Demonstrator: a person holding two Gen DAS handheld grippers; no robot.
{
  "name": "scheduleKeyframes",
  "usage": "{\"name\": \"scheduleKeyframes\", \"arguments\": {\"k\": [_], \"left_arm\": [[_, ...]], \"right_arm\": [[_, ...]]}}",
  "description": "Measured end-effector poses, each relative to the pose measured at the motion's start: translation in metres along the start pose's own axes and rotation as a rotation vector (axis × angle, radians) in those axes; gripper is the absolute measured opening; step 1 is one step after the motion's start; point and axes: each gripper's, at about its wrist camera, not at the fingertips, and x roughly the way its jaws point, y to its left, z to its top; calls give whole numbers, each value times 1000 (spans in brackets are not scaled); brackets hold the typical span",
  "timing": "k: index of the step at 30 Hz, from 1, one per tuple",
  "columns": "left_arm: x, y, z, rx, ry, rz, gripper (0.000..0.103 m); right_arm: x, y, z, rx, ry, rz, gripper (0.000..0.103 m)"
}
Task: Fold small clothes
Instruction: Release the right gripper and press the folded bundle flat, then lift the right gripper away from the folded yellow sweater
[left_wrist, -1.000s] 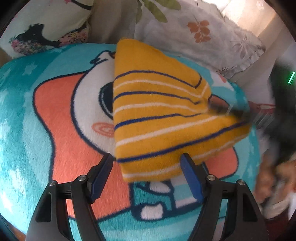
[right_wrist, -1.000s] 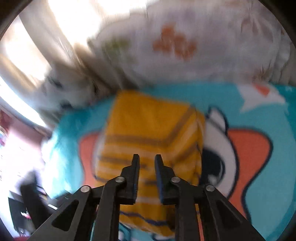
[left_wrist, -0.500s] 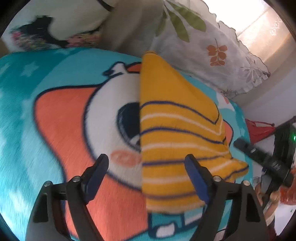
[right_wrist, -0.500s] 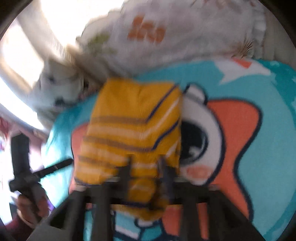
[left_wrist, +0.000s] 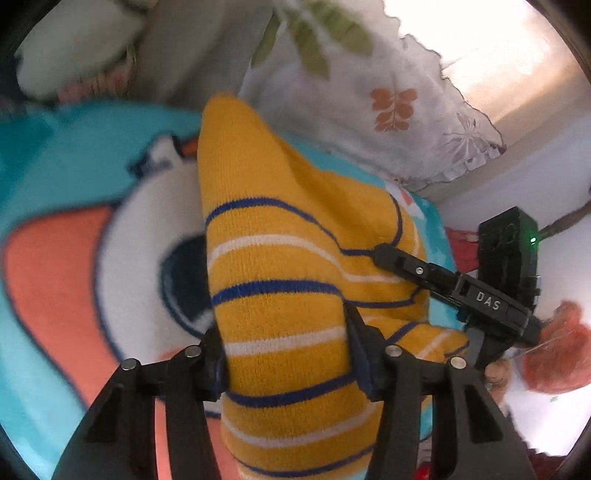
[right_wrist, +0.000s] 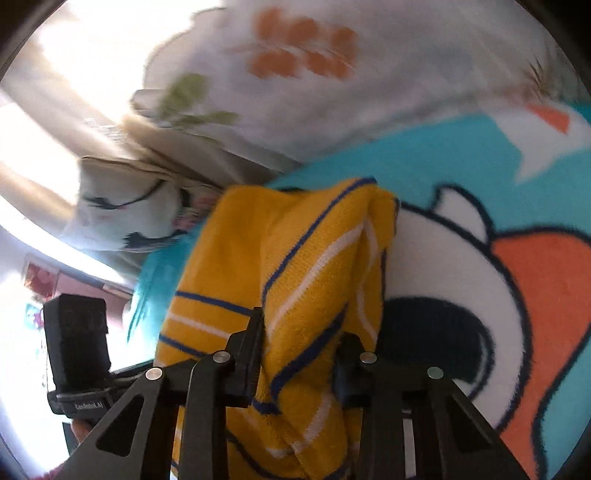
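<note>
A folded yellow knit garment with blue and white stripes (left_wrist: 280, 258) lies on a teal cartoon blanket (left_wrist: 55, 258). My left gripper (left_wrist: 286, 354) has closed its fingers on the garment's near end, the thick fold bunched between them. My right gripper (right_wrist: 299, 354) grips the garment (right_wrist: 295, 258) from the other side, folded cloth filling the gap between its fingers. The right gripper also shows in the left wrist view (left_wrist: 454, 291), its tip resting on the garment's right edge.
A white floral pillow (left_wrist: 369, 110) lies behind the garment. A cream pillow with a cartoon print (right_wrist: 122, 206) sits at the blanket's far end. Red fabric (left_wrist: 554, 350) lies beyond the blanket's right edge.
Both grippers moved in onto the garment. The left one narrowed from wide open and closed on its near end. The right one took the folded edge between its fingers.
</note>
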Motion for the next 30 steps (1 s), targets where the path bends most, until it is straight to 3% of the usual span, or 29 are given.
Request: {"name": "scheduleKeyframes", "arguments": {"k": [2, 3, 5, 7, 10, 11, 13, 15, 17, 20, 21, 22, 25, 27, 30], "left_arm": [[2, 1, 0, 12, 4, 104, 64], [11, 4, -1, 20, 32, 189, 64], [14, 4, -6, 39, 49, 258, 64], [-1, -4, -15, 51, 9, 244, 64], [-28, -18, -32, 57, -57, 232, 64], [-30, -21, -37, 59, -63, 224, 64], [-26, -30, -48, 81, -54, 222, 64], [-11, -33, -62, 118, -22, 277, 68], [-4, -35, -69, 138, -40, 319, 75], [2, -29, -73, 126, -39, 326, 82], [0, -27, -77, 118, -45, 322, 82], [-1, -25, -78, 111, -40, 317, 83], [-12, -22, -82, 64, -29, 288, 82], [-30, -25, -91, 55, -60, 292, 82], [-55, -30, -102, 55, -119, 326, 82]], "right_arm": [[-1, 6, -2, -23, -15, -7, 36], [5, 5, -4, -31, -7, -54, 43], [17, -5, -9, -36, 37, -175, 48], [16, -9, -11, -23, 53, -174, 49], [-20, 12, -18, -85, -21, -201, 41], [-31, 20, -21, -108, -43, -203, 34], [-56, 40, -31, -162, -88, -183, 29], [-68, 55, -46, -204, -90, -138, 23], [-62, 61, -64, -230, -43, -127, 23], [-20, 44, -96, -210, 106, -224, 23], [-12, 33, -106, -193, 111, -229, 22], [-18, 25, -110, -173, 59, -197, 21], [-26, 17, -105, -98, 70, -166, 21], [-35, 24, -101, -130, 73, -187, 24], [-61, 46, -97, -182, -3, -228, 27]]}}
